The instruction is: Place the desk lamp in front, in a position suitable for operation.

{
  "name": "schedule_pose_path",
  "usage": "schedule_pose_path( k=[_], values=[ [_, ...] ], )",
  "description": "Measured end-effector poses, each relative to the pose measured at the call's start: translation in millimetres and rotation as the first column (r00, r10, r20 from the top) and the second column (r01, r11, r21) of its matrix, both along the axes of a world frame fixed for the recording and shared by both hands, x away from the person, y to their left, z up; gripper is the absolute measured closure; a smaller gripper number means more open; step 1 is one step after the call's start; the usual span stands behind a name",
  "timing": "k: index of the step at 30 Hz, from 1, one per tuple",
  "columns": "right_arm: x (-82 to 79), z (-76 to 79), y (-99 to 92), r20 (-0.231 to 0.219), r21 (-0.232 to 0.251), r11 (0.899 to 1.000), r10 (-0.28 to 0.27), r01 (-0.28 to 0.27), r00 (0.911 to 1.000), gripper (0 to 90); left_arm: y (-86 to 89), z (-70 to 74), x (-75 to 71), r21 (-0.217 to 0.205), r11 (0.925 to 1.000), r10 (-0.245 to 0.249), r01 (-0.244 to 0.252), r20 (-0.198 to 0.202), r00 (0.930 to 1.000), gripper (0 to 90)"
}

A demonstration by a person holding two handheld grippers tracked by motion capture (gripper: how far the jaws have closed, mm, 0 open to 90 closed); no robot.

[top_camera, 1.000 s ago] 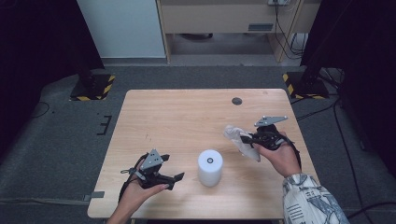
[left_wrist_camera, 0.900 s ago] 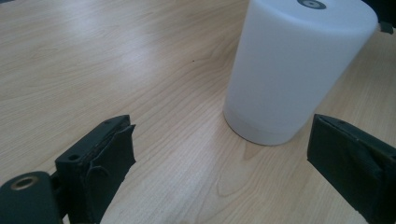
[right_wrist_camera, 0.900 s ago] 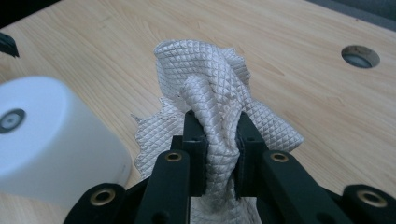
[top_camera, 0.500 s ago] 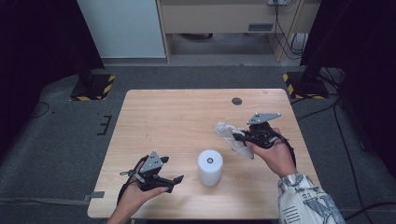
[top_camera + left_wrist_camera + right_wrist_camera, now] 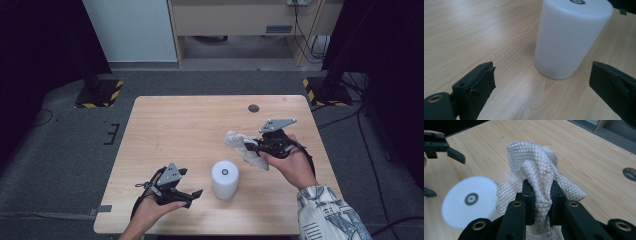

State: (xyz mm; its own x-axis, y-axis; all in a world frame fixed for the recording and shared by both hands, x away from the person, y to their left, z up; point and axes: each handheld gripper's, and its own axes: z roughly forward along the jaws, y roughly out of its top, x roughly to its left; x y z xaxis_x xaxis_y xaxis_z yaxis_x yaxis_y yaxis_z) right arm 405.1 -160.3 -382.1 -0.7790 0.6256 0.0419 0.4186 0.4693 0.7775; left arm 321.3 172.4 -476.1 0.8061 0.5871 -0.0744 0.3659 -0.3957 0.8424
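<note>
My right tool (image 5: 248, 146) pinches the quilted white cloth (image 5: 541, 170) tight, lifted beyond the white cylinder (image 5: 224, 179). My left tool (image 5: 541, 85) gapes wide, just beside that cylinder.

From above our side we look forward and down on the whole table (image 5: 200, 125). The left gripper camera sits low, close to the white cylinder (image 5: 571, 37). The right gripper camera looks down across the tabletop; all three views share that cylinder (image 5: 224, 179) (image 5: 470, 201).
</note>
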Motion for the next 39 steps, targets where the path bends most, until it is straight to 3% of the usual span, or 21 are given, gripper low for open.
schedule_pose_path(
  k=[15,26,31,34,36,37,39],
  values=[
    [-7.8,10.8,34.5,0.010,-0.020,0.995,0.093,-0.093,0.9956,78.6,-40.2,-3.7,10.4,0.032,0.9965,-0.078,0.078,0.019,0.9967,3.8],
    [-11.3,8.1,50.2,0.004,-0.024,0.992,0.127,-0.127,0.9918,78.6,-57.3,-7.0,16.0,0.020,0.9982,-0.057,0.057,0.043,0.9974,2.6],
    [-15.4,2.9,62.5,0.000,-0.031,0.987,0.155,-0.155,0.9879,78.6,-62.5,-7.1,16.3,0.049,0.9984,-0.033,0.029,0.082,0.9961,2.9],
    [-16.6,-0.4,65.9,-0.006,-0.036,0.986,0.162,-0.162,0.9868,78.6,-68.4,-8.0,17.7,0.006,0.9975,-0.071,0.071,0.060,0.9957,3.5],
    [-17.2,-3.9,67.1,-0.009,-0.041,0.984,0.173,-0.173,0.9850,78.6,-73.5,-8.7,19.2,0.004,0.9974,-0.071,0.071,0.067,0.9952,4.1],
    [-17.9,-5.2,67.2,-0.012,-0.038,0.985,0.169,-0.170,0.9855,78.6,-76.0,-8.3,19.8,-0.007,0.9978,-0.065,0.066,0.073,0.9952,4.5],
    [-20.0,-9.6,65.6,-0.015,-0.049,0.984,0.171,-0.172,0.9851,78.6,-76.3,-6.6,19.6,0.023,0.9994,-0.027,0.025,0.109,0.9936,5.6]
  ],
)
